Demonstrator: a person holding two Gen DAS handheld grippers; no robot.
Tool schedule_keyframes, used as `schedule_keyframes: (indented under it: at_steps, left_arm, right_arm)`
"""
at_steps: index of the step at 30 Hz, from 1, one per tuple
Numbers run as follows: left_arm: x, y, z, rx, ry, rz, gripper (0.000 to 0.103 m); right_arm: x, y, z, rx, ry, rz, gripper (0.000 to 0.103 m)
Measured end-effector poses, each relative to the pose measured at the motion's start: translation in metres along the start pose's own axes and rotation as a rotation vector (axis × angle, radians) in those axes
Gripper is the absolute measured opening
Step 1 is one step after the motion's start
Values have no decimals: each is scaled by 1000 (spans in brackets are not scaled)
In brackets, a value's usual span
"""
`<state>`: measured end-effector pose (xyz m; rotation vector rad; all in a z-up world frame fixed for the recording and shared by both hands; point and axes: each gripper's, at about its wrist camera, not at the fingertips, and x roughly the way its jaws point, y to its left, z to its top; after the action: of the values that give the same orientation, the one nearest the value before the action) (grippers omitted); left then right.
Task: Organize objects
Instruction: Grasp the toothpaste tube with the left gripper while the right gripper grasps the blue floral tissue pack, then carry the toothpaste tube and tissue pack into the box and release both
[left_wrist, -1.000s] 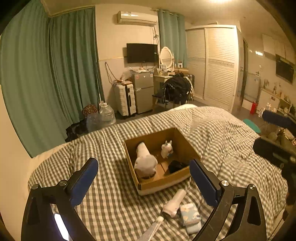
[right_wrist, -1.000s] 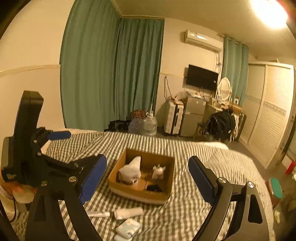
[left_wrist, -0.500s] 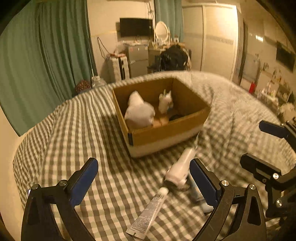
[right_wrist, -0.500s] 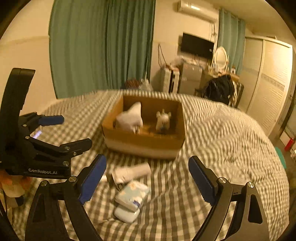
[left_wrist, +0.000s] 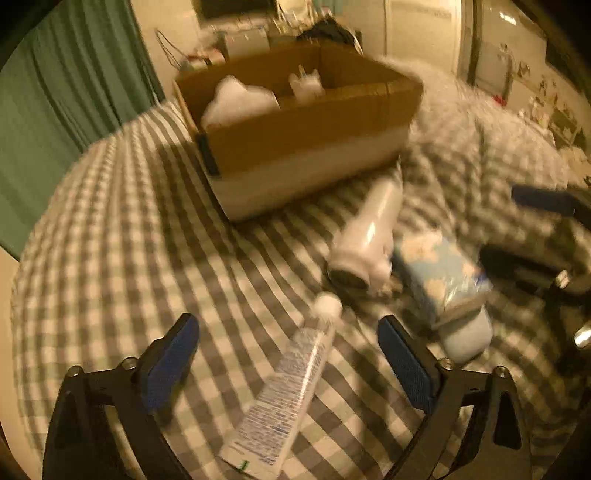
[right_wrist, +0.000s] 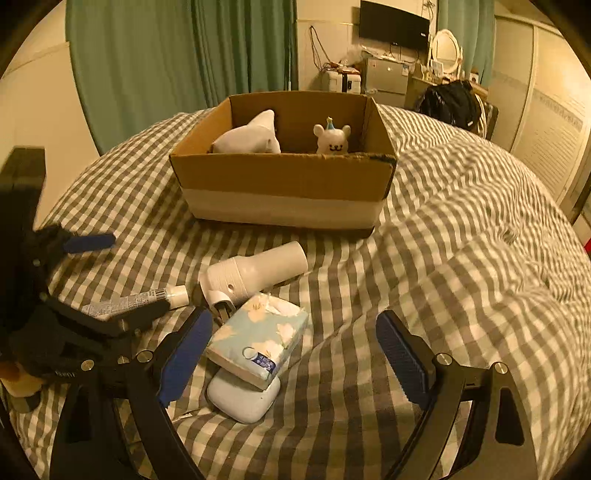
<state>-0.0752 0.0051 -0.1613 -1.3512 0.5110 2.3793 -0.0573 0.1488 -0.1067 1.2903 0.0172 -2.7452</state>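
I was at the reaching step of tidying the bed. My left gripper (left_wrist: 288, 363) had just been closing a little, yet its jaws stood wide, with the tube (left_wrist: 286, 397) lying between them, untouched. My right gripper (right_wrist: 291, 354) gaped wide above the tissue pack (right_wrist: 258, 339), empty. The cardboard box (right_wrist: 284, 184) sat ahead of both. Next, I judged, each should settle lower, close, and lift toward the box.

We're seeing a grey-and-white checked bedspread (right_wrist: 461, 258) and a brown cardboard box (right_wrist: 284, 177) with a white lower band. We're also seeing a pale-blue tissue pack (right_wrist: 258, 336) with white flowers, and green curtains (right_wrist: 177, 55).
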Motion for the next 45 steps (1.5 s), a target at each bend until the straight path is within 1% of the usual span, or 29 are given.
schedule_keyframes:
  at_steps: [1,3,4,5,6,8,12,16,18,22,27,28,29,30,31,35,38,45]
  left_arm:
    - [6,-2,-1,7,27,-2,86]
    - [16,-4,-3,17,77,-19,64]
    - [19,-5,-3,18,91,-40,57]
    - [21,-7,-3,17,101,-68,43]
    - [21,-8,-3,17,98,-74,30]
    - [17,-8,-3,1,75,-75,24]
    - [9,0,-2,-68,53,-84,24]
    - [-4,2,-2,-96,0,-62,24]
    - [-9,10,-1,-125,-22,-51,24]
    - [-19,22,-2,-182,-52,-42,24]
    - [-20,26,-2,-197,-57,-39,24]
    - [-21,27,-2,-198,-57,-39,24]
    - [-21,27,-2,-199,-58,-34,24]
    - [-21,27,-2,-200,-58,-32,24]
    - [-22,27,-2,-203,-57,-30,24]
    - [-27,25,-1,-213,-55,-15,24]
    - [-34,21,-4,-220,-57,-22,24]
    - [-57,11,-6,-243,-80,-34,24]
  right_arm:
    - [0,-1,0,6,3,5,90]
    - [3,-2,-2,11,9,14,90]
    - [4,-2,-3,12,11,17,90]
    - [5,-1,-4,11,12,19,90]
    - [6,0,-5,8,13,22,90]
    - [7,1,-5,5,16,25,90]
    - [8,3,-4,4,20,32,90]
    - [11,7,-3,-4,29,34,90]
    - [17,11,-1,-12,41,38,90]
    - [33,24,1,-50,75,47,90]
    - [58,35,-3,-81,140,60,90]
    - [62,37,-4,-88,157,64,88]
    - [66,38,-6,-94,174,66,82]
    - [70,39,-9,-100,190,53,79]
    - [71,38,-10,-102,195,44,73]
    - [64,34,-13,-85,182,53,67]
    - [54,35,-15,-94,157,59,63]
    - [12,33,-13,-105,60,42,62]
